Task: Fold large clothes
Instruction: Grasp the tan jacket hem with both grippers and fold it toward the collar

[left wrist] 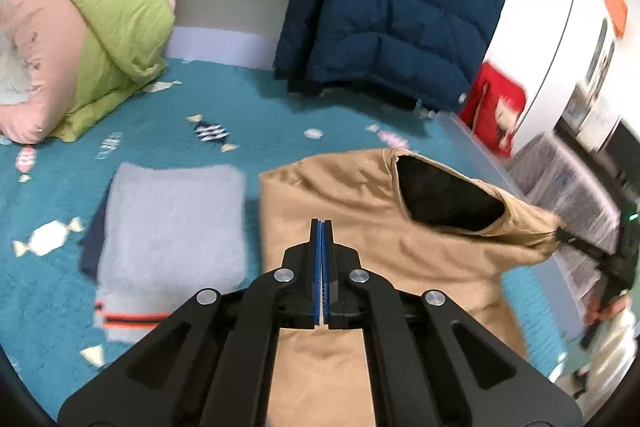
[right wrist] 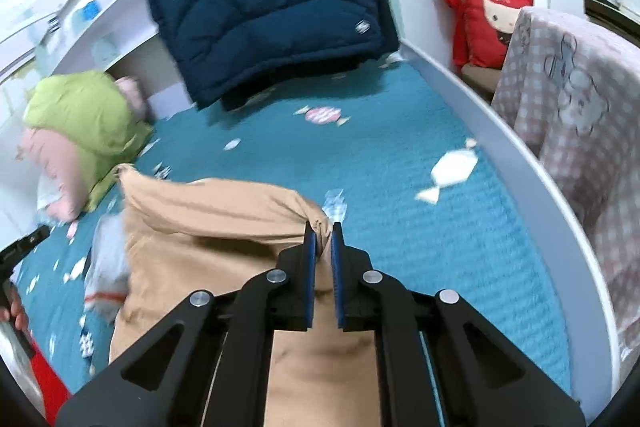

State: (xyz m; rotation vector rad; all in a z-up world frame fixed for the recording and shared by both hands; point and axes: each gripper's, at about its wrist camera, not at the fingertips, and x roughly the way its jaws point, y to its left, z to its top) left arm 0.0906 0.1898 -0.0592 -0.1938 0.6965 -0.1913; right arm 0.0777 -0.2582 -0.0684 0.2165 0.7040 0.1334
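A tan garment (left wrist: 360,207) with a dark lining (left wrist: 444,195) lies partly lifted over the teal bed cover (left wrist: 248,107). My right gripper (right wrist: 322,227) is shut on a bunched corner of the tan garment (right wrist: 200,219) and holds it up. The left wrist view shows this right gripper (left wrist: 568,237) at the far right, pulling that corner taut. My left gripper (left wrist: 322,223) hangs over the garment's middle with its blue pads pressed together. No cloth shows at its tips. In the right wrist view the left gripper (right wrist: 28,247) sits at the left edge, apart from the garment's raised left corner.
A folded grey garment (left wrist: 172,219) lies left of the tan one. A navy puffer jacket (left wrist: 392,7) hangs at the bed's far end. A green and pink quilt (left wrist: 108,7) is piled at the far left. White bed rail (right wrist: 520,167), red cushion (right wrist: 484,15) and checked blanket (right wrist: 568,87) stand right.
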